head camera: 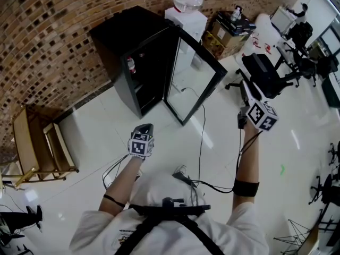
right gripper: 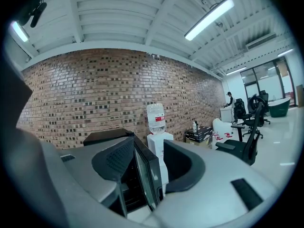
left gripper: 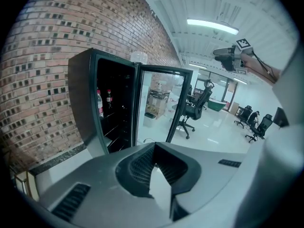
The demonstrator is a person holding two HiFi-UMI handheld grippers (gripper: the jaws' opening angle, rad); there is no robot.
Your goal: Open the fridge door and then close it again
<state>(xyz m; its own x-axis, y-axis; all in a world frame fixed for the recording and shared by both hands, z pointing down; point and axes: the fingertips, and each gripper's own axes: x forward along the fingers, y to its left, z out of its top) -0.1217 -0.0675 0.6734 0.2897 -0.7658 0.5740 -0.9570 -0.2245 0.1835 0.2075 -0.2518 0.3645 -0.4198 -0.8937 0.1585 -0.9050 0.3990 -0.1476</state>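
A small black fridge (head camera: 114, 41) stands against the brick wall. Its glass door (head camera: 194, 84) is swung wide open toward the right. Bottles (head camera: 130, 64) show on a shelf inside. My left gripper (head camera: 143, 127) hangs in front of the fridge, well short of it, shut with nothing between its jaws. In the left gripper view the fridge (left gripper: 80, 99) and the open door (left gripper: 161, 103) lie ahead of the left gripper (left gripper: 159, 175). My right gripper (head camera: 243, 84) is held high to the right of the door, apart from it, open and empty. The door's edge (right gripper: 147, 175) shows through the right gripper's (right gripper: 145, 160) gap.
A water dispenser (head camera: 187, 15) stands just right of the fridge, with stacked boxes (head camera: 226, 36) beyond it. A black office chair (head camera: 263, 76) is near my right gripper. A wooden rack (head camera: 42, 147) sits at the left. A cable (head camera: 202, 137) runs across the white floor.
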